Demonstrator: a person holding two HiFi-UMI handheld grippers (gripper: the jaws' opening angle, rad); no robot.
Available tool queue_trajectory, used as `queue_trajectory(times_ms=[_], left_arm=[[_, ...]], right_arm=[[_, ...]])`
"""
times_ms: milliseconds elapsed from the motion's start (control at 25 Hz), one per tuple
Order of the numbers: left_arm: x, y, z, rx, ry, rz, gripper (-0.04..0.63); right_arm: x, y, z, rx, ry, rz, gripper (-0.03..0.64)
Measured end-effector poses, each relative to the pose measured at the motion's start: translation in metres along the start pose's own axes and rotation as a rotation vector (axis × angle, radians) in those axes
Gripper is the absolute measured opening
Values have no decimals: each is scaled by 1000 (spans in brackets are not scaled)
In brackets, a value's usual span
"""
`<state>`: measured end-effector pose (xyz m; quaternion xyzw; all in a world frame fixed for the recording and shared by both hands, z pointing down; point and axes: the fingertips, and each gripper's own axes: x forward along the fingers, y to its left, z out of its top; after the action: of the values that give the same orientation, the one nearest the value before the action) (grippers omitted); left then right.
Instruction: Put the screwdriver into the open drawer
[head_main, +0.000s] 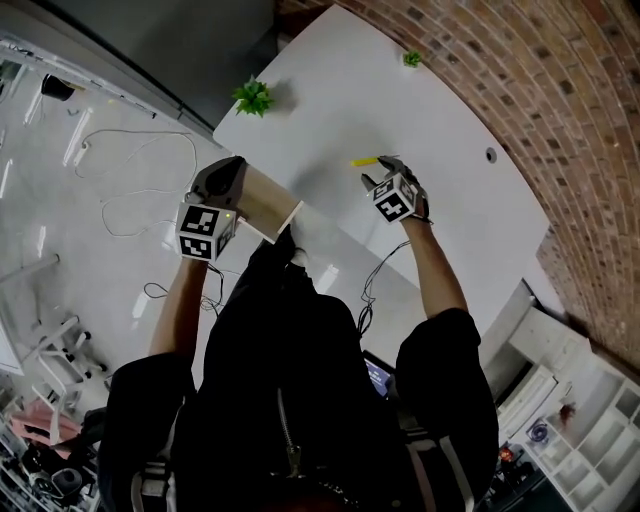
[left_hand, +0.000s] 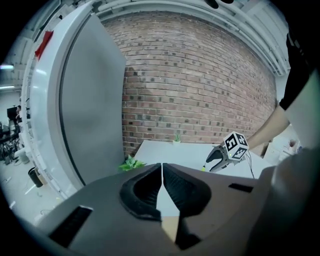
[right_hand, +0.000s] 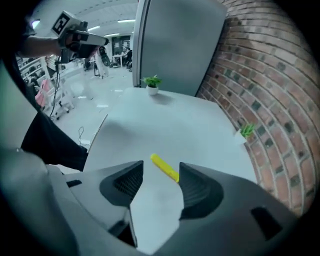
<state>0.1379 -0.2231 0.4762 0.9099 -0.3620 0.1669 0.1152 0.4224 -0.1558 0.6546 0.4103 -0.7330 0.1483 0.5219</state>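
Two jaws of the right gripper (right_hand: 156, 186) stand wide apart with nothing clamped. The yellow screwdriver (right_hand: 165, 167) lies flat on the white table (right_hand: 180, 125) just ahead of them, in line with the gap, and its near end slips out of sight behind the right-hand jaw. In the head view the screwdriver (head_main: 364, 160) sits at about 11 o'clock from the right gripper (head_main: 385, 177). The left gripper (left_hand: 162, 184) has its jaws pressed together, empty. In the head view it hangs at the table's edge, with the open wooden drawer (head_main: 268, 203) at its 3 o'clock and a potted plant (head_main: 253, 97) at its 12 o'clock.
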Motion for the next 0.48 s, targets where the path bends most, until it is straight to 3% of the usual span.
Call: queue_trajectory(times_ms=[240,400,480], left_arm=[[-11,29,-19,-38,38,68,28],[-16,41,-26,-59,47,102,28],[-18,44,-29,-65,55,108,28]], right_arm=[[38,1,-6,-67,87,107,239],[51,-3,-15,-166,147,120,222],[53,-6,-20,-162,169,126,211]])
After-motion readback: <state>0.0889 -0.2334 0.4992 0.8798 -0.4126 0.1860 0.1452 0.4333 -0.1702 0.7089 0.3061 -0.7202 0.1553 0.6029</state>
